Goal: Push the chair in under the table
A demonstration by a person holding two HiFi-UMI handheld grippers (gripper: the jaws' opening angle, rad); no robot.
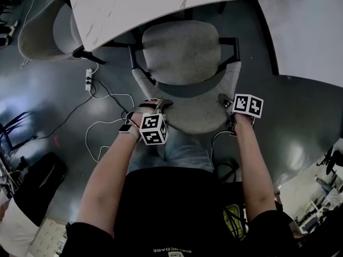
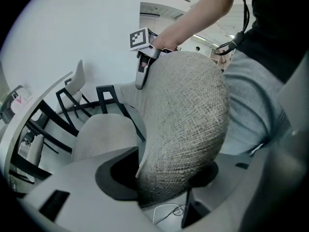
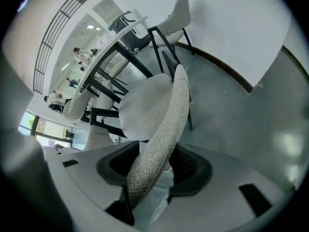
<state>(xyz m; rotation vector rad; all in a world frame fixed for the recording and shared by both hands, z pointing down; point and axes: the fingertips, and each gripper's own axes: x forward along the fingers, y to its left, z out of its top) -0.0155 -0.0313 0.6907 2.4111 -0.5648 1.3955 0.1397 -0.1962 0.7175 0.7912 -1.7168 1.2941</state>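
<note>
A grey fabric chair stands in front of the white marble-patterned table [image 1: 134, 4], its seat [image 1: 179, 52] partly under the tabletop edge. Its curved backrest [image 1: 198, 119] is nearest to me. My left gripper [image 1: 153, 105] is shut on the backrest's left end, and the fabric [image 2: 186, 129] fills the space between its jaws [image 2: 164, 178]. My right gripper [image 1: 228, 103] is shut on the right end. There the thin backrest edge [image 3: 159, 144] runs between the dark pads of that gripper [image 3: 152, 170]. The left gripper view also shows the right gripper [image 2: 142, 71] on the far end.
A second grey chair [image 1: 40, 31] sits at the table's left side. A power strip [image 1: 88, 80] and white cables lie on the dark floor to the left. A black bag [image 1: 37, 181] rests lower left. A pale panel [image 1: 305, 25] stands at the right.
</note>
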